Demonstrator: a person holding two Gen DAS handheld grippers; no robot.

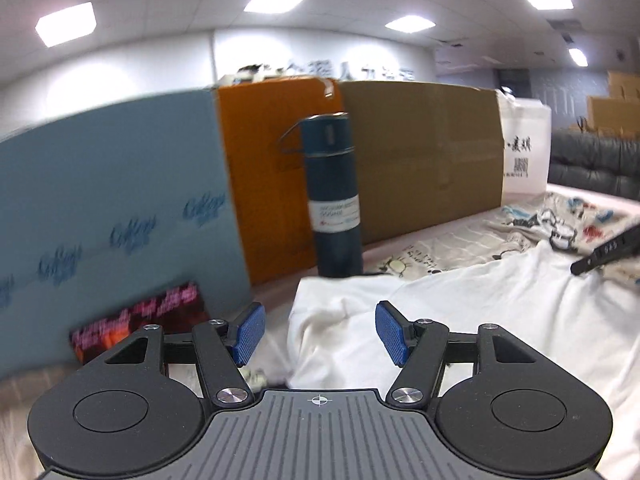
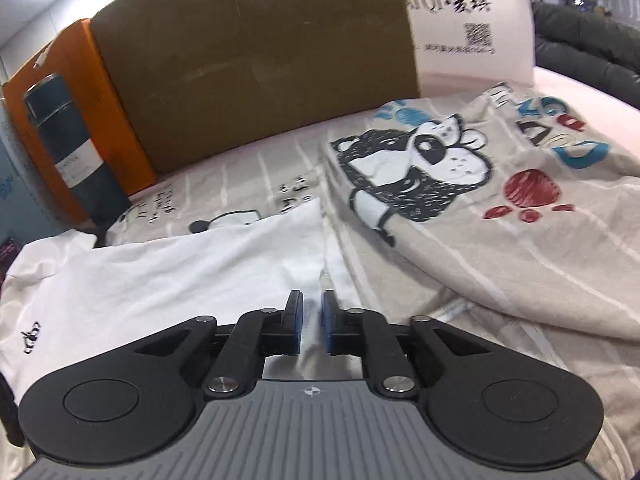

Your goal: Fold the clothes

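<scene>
A white T-shirt [image 1: 480,312] lies spread and rumpled on a printed beige bedsheet [image 2: 500,264]. In the right wrist view the shirt [image 2: 160,280] shows a small dark logo near its left side. My left gripper [image 1: 318,332] is open, its blue pads [image 1: 250,332] on either side of the shirt's bunched left edge, just above it. My right gripper [image 2: 311,326] has its jaws nearly together on the shirt's right edge, with white fabric between the pads. Its black tip shows in the left wrist view [image 1: 608,250].
A dark teal flask [image 1: 334,196] stands at the shirt's far side, in front of an orange box [image 1: 264,168] and a brown cardboard box [image 1: 424,152]. A blue board [image 1: 112,220] stands on the left, a white bag [image 2: 468,16] at the far right.
</scene>
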